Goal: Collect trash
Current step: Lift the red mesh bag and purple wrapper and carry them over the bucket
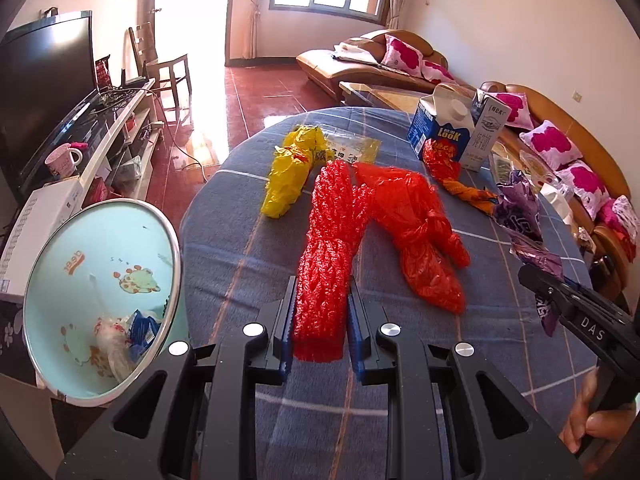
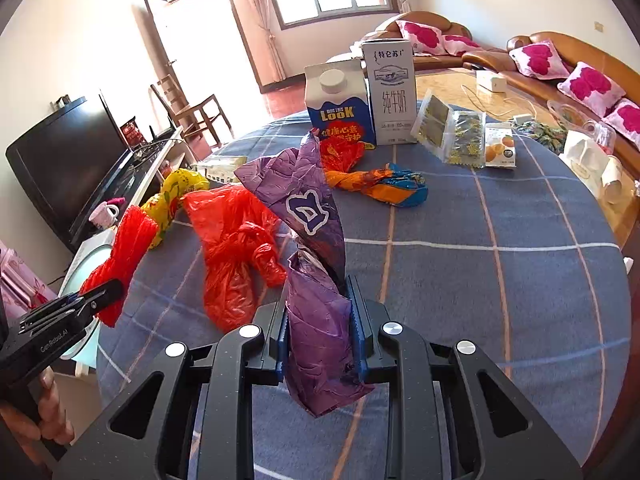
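Observation:
My left gripper is shut on a red foam net sleeve, which stands up between its blue pads above the blue checked table. In the right wrist view the same red net and left gripper show at the left edge. My right gripper is shut on a crumpled purple wrapper lifted off the table; it appears as the right gripper with purple wrapper in the left wrist view. A light blue bin with scraps inside sits just left of the table.
On the table lie a red plastic bag, a yellow bag, an orange-blue twisted wrapper, two milk cartons and snack packets. A TV stands left; sofas flank the right.

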### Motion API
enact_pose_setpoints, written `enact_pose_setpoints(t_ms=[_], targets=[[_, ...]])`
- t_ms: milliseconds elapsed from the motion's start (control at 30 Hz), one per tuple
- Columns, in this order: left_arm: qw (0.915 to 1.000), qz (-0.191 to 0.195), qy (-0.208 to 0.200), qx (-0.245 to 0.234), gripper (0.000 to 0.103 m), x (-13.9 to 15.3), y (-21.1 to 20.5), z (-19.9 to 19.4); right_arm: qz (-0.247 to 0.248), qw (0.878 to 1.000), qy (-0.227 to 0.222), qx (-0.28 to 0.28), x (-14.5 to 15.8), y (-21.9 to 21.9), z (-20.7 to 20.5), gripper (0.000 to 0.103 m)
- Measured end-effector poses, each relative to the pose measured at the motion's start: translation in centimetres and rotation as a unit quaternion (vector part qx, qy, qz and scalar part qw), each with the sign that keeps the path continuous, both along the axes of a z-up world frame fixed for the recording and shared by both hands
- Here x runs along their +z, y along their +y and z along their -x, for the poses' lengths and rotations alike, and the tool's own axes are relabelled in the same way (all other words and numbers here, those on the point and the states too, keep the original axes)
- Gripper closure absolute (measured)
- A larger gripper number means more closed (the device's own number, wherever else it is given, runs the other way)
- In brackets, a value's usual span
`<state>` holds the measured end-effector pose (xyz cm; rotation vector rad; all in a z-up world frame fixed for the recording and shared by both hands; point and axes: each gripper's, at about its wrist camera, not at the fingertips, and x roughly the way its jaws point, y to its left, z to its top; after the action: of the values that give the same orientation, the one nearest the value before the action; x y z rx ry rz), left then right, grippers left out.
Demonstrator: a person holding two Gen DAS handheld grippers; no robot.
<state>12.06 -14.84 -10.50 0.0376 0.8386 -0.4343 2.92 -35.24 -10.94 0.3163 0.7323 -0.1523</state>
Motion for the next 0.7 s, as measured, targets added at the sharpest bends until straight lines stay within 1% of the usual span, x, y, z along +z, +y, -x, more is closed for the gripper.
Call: enact_pose_setpoints(t_ms=[367, 700], targets=[[0.9997, -0.006, -0.017, 0.018, 0.081, 1.5, 4.1, 2.6, -0.008, 1.0, 0.001, 0.007, 0.2, 3.7, 2.0, 0.077], [0.9985, -0.009, -0.03, 0.044, 0.081, 2.4, 7.6, 3.6, 0.0, 0.999, -0.009, 0.039, 1.1, 7.6, 2.4, 0.077]])
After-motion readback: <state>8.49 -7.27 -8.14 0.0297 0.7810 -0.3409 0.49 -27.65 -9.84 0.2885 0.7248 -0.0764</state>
